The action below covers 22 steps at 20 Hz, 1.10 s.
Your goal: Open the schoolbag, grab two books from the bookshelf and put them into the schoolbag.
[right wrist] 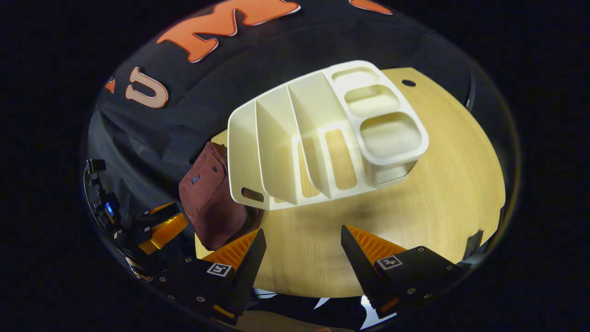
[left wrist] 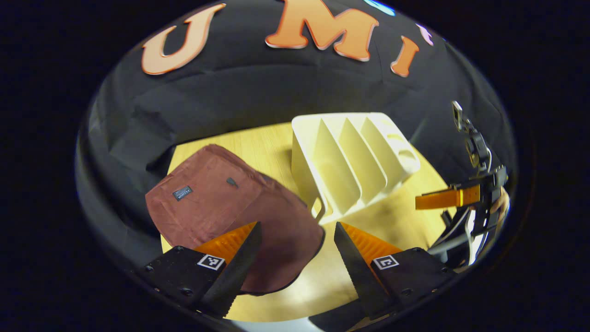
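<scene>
Bench (right wrist: pixel 442 184): a pale wood top carrying both task items.

Bookshelf (right wrist: pixel 318 138): a cream plastic divider rack with upright partitions and three shallow trays along one end. It stands at the middle of the bench; the slots appear empty, with bare wood visible through the base openings. No books can be made out. Judged rigid and light, with smooth walls likely to slip under a pinch; the handle slot at its near end offers the surest hold.

Schoolbag (left wrist: pixel 221 203): a maroon fabric bag lying flat and closed, just beside the bookshelf on its handle side. Judged soft and limp; the cloth will bunch rather than lift as one piece. Take hold at the flap edge or the small dark pull on its face, bracing the body with the other gripper.

Left gripper (left wrist: pixel 297 251): jaws released, spread wide above the near edge of the schoolbag, grasping nothing.

Right gripper (right wrist: pixel 302 258): jaws released, above bare bench in front of the bookshelf.
</scene>
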### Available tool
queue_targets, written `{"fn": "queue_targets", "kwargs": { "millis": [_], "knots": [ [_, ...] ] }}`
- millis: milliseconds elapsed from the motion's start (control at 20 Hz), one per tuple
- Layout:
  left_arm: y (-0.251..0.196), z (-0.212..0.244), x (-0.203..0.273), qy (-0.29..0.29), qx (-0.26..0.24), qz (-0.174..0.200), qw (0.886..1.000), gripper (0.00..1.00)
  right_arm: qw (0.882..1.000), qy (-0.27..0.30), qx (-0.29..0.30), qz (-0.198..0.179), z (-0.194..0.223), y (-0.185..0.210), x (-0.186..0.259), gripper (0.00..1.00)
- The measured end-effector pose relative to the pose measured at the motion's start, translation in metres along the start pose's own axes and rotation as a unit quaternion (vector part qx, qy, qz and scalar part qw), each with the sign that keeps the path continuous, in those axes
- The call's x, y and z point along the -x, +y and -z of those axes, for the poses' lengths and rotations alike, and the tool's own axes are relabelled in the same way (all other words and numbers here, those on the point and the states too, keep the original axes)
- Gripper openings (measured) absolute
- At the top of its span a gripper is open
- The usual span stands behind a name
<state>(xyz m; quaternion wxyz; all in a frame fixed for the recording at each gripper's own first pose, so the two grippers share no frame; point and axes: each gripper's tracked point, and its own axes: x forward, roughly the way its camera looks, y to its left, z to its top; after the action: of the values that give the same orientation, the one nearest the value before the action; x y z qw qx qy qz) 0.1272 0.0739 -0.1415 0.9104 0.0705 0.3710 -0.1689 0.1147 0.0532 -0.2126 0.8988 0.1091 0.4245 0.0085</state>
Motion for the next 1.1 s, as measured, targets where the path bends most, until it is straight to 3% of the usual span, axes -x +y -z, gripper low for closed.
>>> {"fn": "queue_targets", "kwargs": {
  "millis": [150,250,450,550,750,900,1100],
  "knots": [
    [-0.017,-0.049,0.027,-0.093,0.040,-0.032,0.994,1.00,0.996,-0.081,0.028,0.001,-0.043,-0.006,0.037,0.98],
    [-0.022,-0.079,0.045,-0.155,0.051,-0.044,0.986,0.99,0.987,-0.153,0.052,0.004,-0.074,-0.006,0.065,0.98],
    [-0.020,-0.117,0.076,-0.257,0.033,-0.073,0.963,0.98,0.947,-0.305,0.095,0.013,-0.119,0.004,0.143,0.97],
    [-0.027,-0.134,0.086,-0.291,0.037,-0.065,0.954,0.97,0.924,-0.366,0.108,0.014,-0.122,0.007,0.176,0.97],
    [-0.030,-0.142,0.102,-0.331,0.056,-0.069,0.940,0.97,0.889,-0.434,0.139,0.039,-0.128,0.008,0.196,0.96],
    [-0.030,-0.149,0.116,-0.363,0.049,-0.073,0.928,0.95,0.886,-0.440,0.143,0.044,-0.127,0.012,0.200,0.97],
    [-0.033,-0.147,0.127,-0.374,0.035,-0.080,0.923,0.95,0.889,-0.439,0.122,0.034,-0.127,0.010,0.201,0.97]
  ]
}}
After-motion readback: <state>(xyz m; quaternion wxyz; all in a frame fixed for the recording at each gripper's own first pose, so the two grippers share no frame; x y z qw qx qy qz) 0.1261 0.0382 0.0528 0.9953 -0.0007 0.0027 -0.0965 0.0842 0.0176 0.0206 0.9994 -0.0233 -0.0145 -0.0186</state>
